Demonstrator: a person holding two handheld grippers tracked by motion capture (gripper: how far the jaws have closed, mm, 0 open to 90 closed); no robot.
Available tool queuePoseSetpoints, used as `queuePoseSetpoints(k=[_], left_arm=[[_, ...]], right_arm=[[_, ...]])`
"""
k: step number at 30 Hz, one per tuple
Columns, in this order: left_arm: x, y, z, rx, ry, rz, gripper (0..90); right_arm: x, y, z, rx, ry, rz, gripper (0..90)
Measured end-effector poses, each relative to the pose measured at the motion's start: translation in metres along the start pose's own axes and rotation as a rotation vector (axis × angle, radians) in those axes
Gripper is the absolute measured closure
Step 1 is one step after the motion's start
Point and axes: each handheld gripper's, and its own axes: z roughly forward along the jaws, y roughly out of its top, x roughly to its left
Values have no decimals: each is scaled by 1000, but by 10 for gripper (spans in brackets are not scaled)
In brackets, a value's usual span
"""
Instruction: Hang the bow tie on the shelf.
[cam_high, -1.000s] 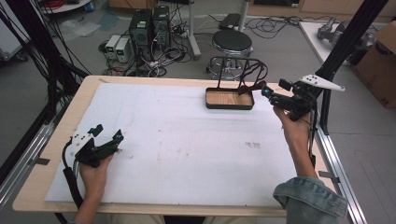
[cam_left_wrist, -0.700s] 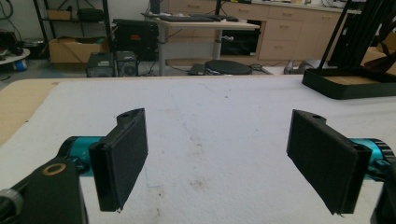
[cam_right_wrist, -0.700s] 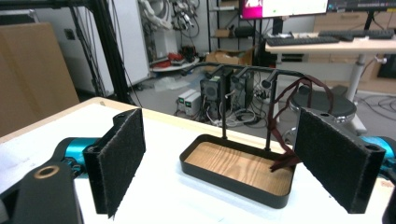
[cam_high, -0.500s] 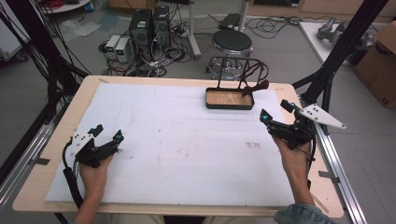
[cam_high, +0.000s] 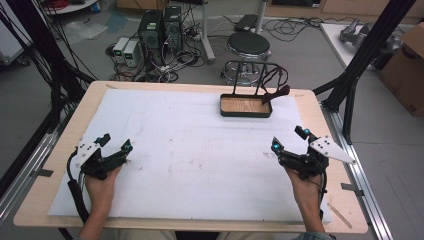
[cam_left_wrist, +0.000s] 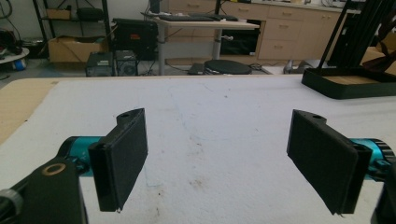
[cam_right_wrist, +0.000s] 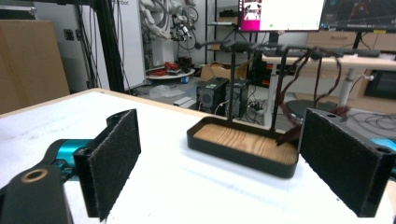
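Stand at the table's far right, black tray with a wooden floor.
Two thin posts rise from the tray; a dark strap, perhaps leather, hangs from the crossbar. Right gripper, jaws just opened wide and empty, sits near it; left gripper gapes empty, well apart.

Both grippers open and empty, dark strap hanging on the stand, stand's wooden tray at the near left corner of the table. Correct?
Not quite. The high view shows the tray at the far right of the table, beyond the right gripper. The rest holds: the left gripper and the right one are open and empty, and the strap hangs on the stand.
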Motion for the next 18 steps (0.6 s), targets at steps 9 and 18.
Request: queuePoseSetpoints(k=[9,18], left_arm=[[0,0,0,0,0,2,207],[-1,0,0,0,-1,1,205]], right_arm=[[5,-39,2,60,3,43,120],[10,-52,3,79,18,34,121]])
